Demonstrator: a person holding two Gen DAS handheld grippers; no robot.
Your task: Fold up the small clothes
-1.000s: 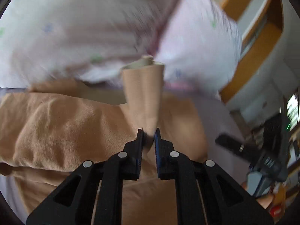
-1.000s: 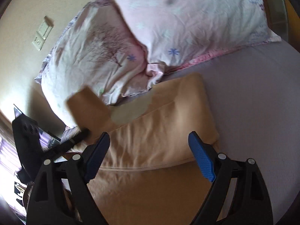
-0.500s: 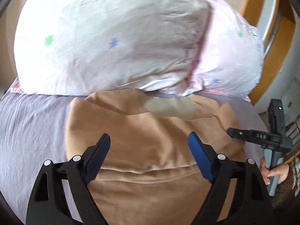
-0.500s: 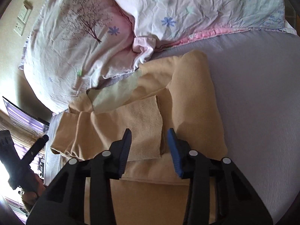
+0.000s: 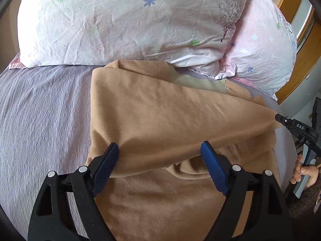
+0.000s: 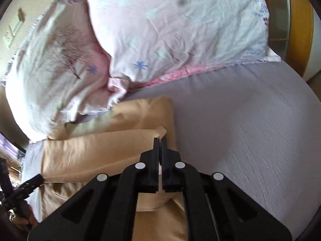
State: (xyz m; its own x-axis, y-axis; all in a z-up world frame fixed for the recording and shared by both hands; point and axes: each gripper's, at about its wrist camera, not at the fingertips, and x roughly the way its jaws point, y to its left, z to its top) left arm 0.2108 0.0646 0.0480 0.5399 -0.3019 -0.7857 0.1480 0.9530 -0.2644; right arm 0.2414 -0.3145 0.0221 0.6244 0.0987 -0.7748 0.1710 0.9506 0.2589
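Observation:
A tan garment [image 5: 160, 120] lies on the lilac bed sheet [image 5: 40, 110], its top end near the pillows. My left gripper [image 5: 160, 152] is open, its blue pads on either side of a raised fold of the garment. My right gripper [image 6: 159, 140] is shut on a corner of the tan garment [image 6: 100, 146] and holds that fold stretched across. The right gripper also shows in the left wrist view [image 5: 280, 118] at the fold's far end. A pale green collar patch [image 5: 200, 82] shows near the pillows.
Two pink-white flowered pillows [image 5: 130, 20] [image 5: 260, 54] lie against the head of the bed, touching the garment's top. A wooden frame [image 5: 297, 50] stands at the right. The lilac sheet [image 6: 240, 120] extends right of the garment.
My left gripper let go of the sleeve and opened. My right gripper closed on a corner of the garment and lifted a fold across it.

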